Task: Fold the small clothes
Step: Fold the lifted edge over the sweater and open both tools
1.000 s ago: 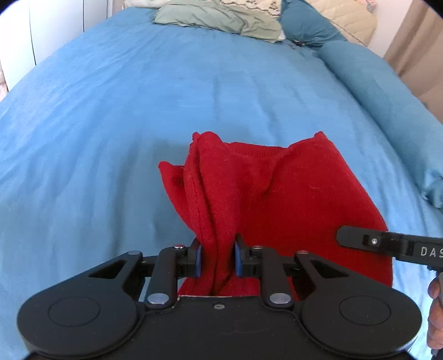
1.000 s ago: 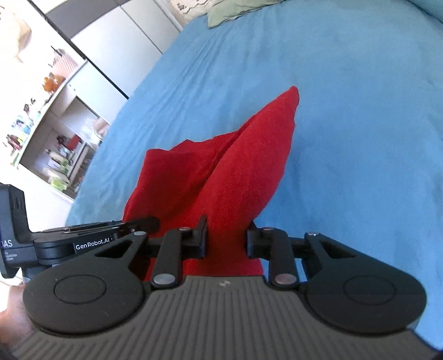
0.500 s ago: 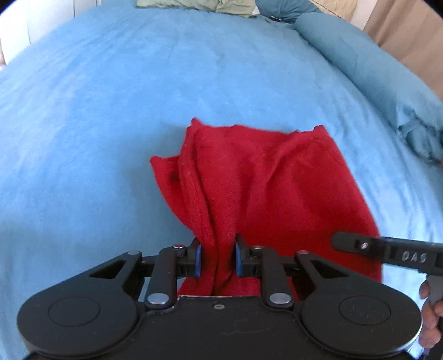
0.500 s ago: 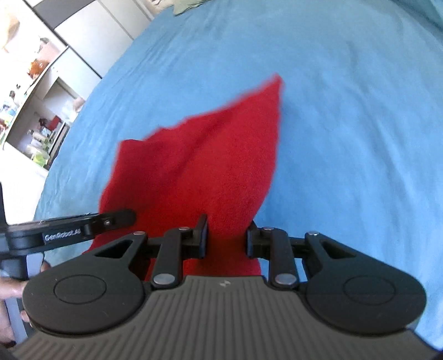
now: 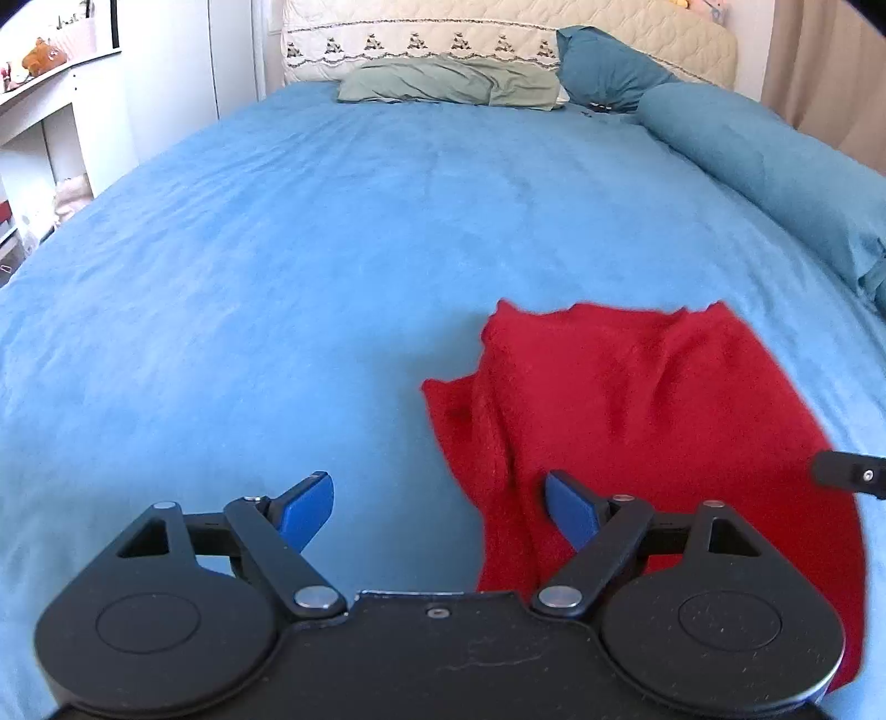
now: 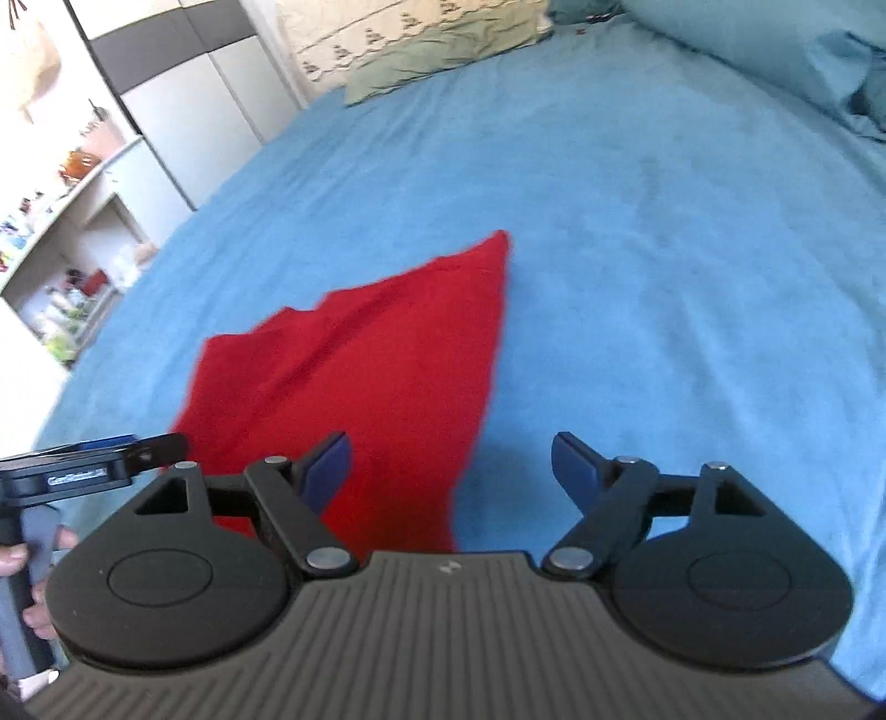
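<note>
Nearest the lens in the left wrist view, the left gripper (image 5: 437, 509) is seen spread wide, its blue pads (image 5: 305, 509) holding nothing; the right-hand pad lies over the edge of a red knitted garment (image 5: 637, 421), though contact cannot be judged. In the right wrist view the right gripper (image 6: 451, 471) is likewise spread wide and empty, with the left-hand pad above the same red knitted garment (image 6: 360, 387) and the right-hand pad above bare sheet. The garment is laid flat on the bed, creased along its left side, with one corner pointing towards the headboard. It is carried by a blue bed sheet (image 5: 332, 249), lightly wrinkled, which fills most of both views. Part of the other gripper is visible at the right margin of the left wrist view and, with fingers of the holding hand (image 6: 22, 559), at the left margin of the right wrist view. Along the right side of the bed a long teal bolster (image 5: 775, 166) is laid. Further off, a grey-green pillow (image 5: 448, 88) and a dark teal pillow (image 5: 603, 72) are set against a cream quilted headboard (image 5: 498, 27). To the left of the bed, white cupboard doors (image 6: 188, 111) and open shelves (image 6: 61, 221) with small, blurred items are seen; a beige curtain (image 5: 825, 72) hangs at far right.
</note>
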